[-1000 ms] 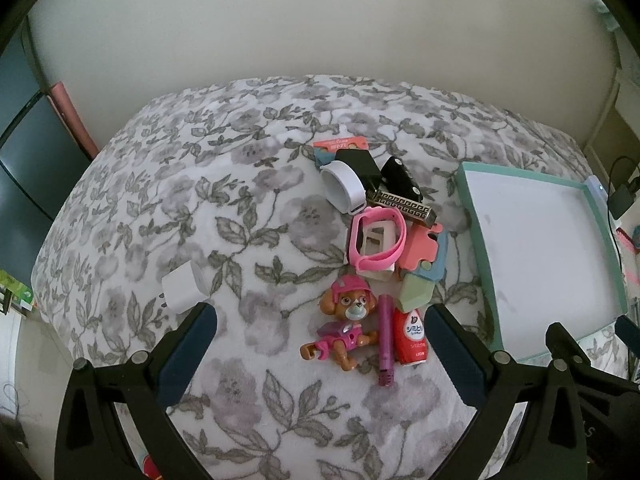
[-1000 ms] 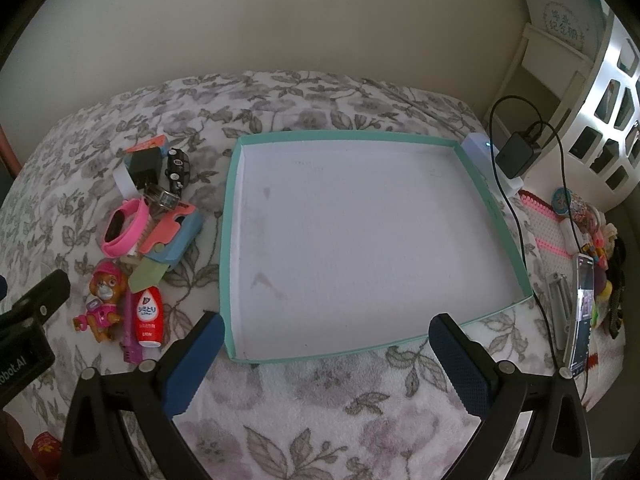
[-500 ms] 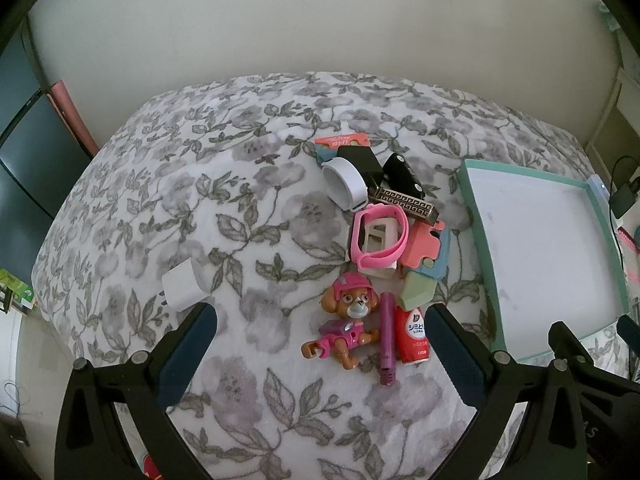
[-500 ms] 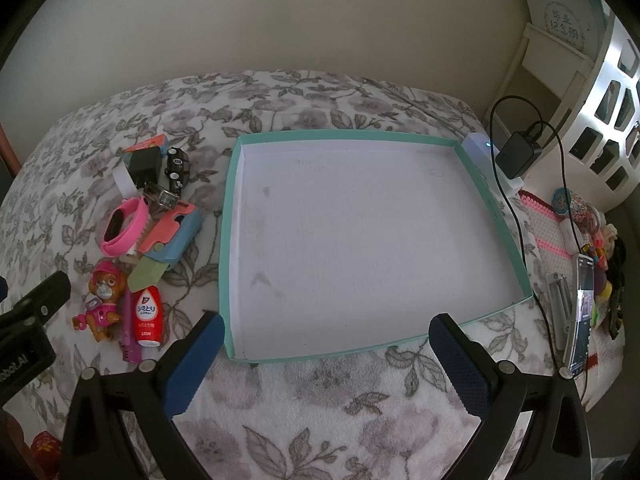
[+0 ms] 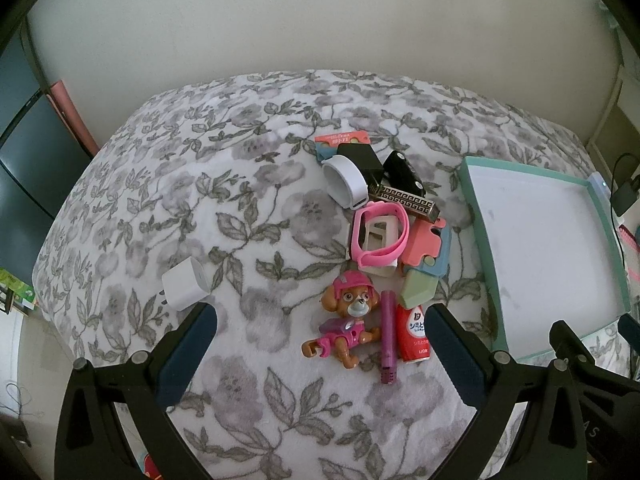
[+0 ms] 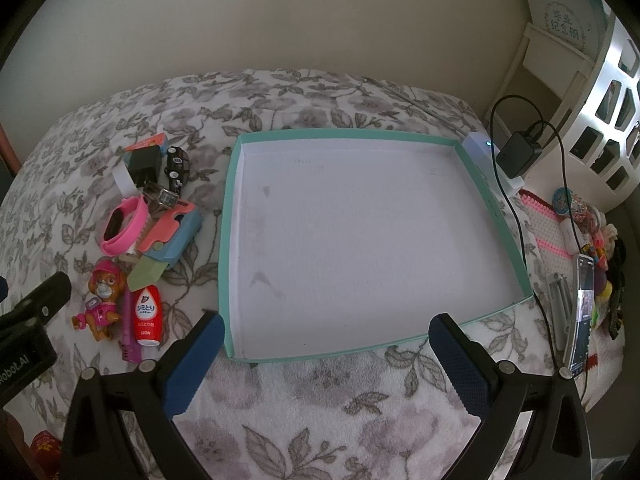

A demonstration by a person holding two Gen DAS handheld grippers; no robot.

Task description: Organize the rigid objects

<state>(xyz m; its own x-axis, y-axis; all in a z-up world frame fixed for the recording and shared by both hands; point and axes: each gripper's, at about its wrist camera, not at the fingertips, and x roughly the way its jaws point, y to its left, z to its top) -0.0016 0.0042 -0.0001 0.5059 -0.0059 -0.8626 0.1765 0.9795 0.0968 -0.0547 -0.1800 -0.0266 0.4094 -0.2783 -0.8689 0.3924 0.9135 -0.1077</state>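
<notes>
Floral blanket (image 5: 168,208) against a plain cream wall (image 5: 320,20).
Both the left gripper (image 5: 320,344) and right gripper (image 6: 326,354) hang spread wide, empty; teal-rimmed tray (image 6: 230,216) ahead of the right.

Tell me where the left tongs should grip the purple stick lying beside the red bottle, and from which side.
Grip the purple stick across its narrow width at the lower, notched end, coming straight down from above. It lies flat on the blanket, lengthwise away from the camera. Its upper half sits tight between the pup figure and the red bottle; the lower end juts free. The open left tongs already straddle it.
</notes>
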